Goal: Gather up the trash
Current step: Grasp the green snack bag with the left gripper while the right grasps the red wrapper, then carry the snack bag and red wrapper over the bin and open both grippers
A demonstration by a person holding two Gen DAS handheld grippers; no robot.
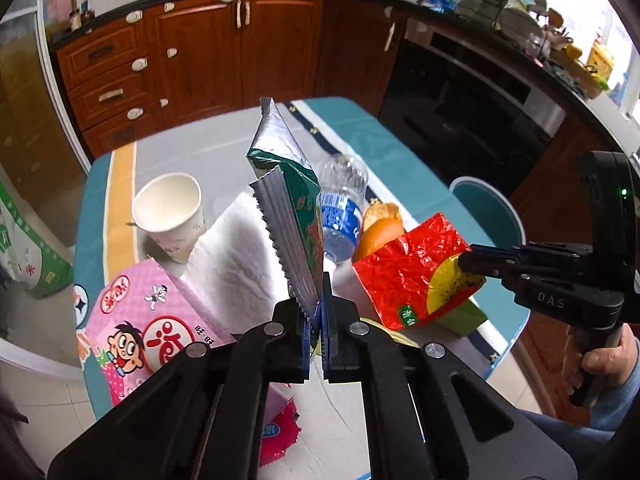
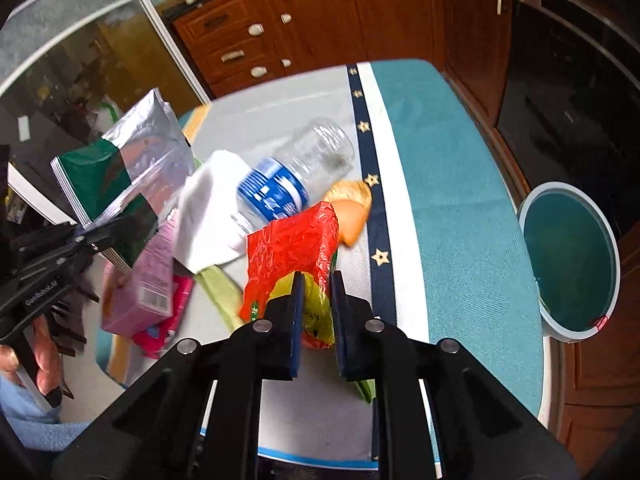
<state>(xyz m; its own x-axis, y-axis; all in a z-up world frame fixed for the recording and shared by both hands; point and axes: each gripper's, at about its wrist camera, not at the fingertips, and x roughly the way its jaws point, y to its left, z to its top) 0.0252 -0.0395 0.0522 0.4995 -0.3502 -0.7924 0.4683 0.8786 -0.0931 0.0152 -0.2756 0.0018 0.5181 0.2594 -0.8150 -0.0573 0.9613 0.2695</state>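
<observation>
Two wrappers are in my claws, both lifted above the table [image 2: 452, 184]. My left gripper [image 1: 319, 320] is clenched on the bottom edge of a silver and green snack bag [image 1: 286, 200], which stands upright between its pads. My right gripper [image 2: 316, 300] pinches a crumpled red and yellow wrapper [image 2: 296, 252] with only a narrow gap between its pads; that wrapper carries a green patch with white characters I cannot read.

The right gripper's body reads "DAS" in the left wrist view, and the left one's body reads "GenRobot.AI" in the right wrist view.

On the table below lie a pink carton [image 1: 144, 320] printed with a cartoon child and large red characters, a clear bottle [image 2: 296, 176] on its side with a blue label whose print is too small to read, a white paper cup [image 1: 170, 214], a white napkin [image 1: 236, 256] and an orange peel [image 2: 352, 212].

A round teal bin [image 2: 568, 264] stands just beside the table's edge in the right wrist view.
</observation>
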